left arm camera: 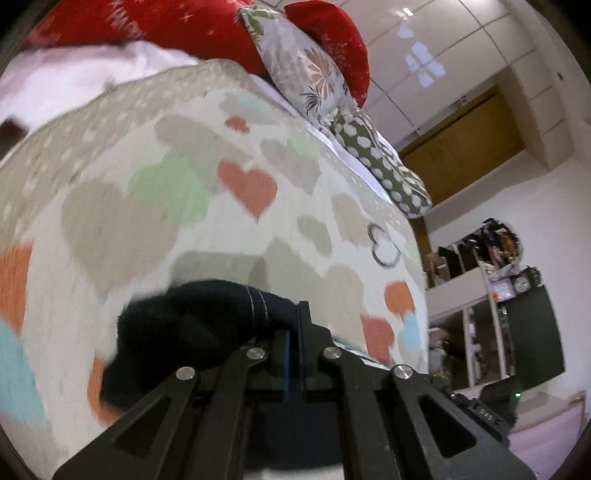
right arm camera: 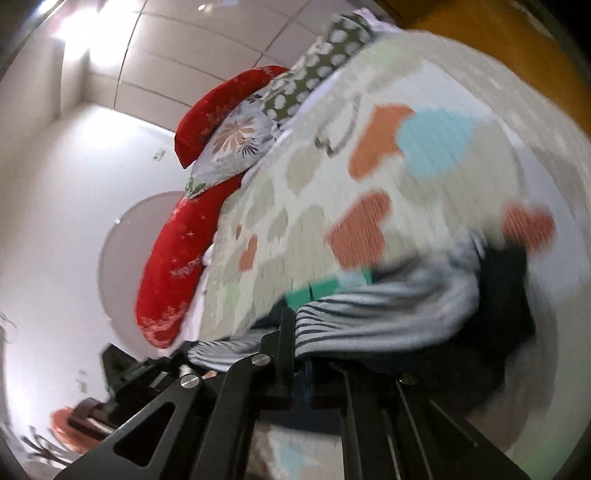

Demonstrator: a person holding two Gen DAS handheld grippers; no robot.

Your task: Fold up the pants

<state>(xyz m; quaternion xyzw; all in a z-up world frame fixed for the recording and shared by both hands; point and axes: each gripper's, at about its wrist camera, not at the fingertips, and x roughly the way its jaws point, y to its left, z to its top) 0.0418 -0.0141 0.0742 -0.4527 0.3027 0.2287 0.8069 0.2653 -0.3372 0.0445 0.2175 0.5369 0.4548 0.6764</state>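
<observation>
In the left wrist view the dark pants bunch up over the heart-patterned bed cover, a white-stitched seam running across them. My left gripper is shut on the fabric beside that seam. The right wrist view is blurred. There my right gripper is shut on a white, dark-striped part of the pants, which runs right into plain dark cloth. A green tag shows just above the stripes. The cloth in both grips hangs a little above the cover.
Red pillows, a floral pillow and a dotted pillow line the bed's far side. The bed's edge drops off at the right, toward a cluttered shelf and a wooden cupboard.
</observation>
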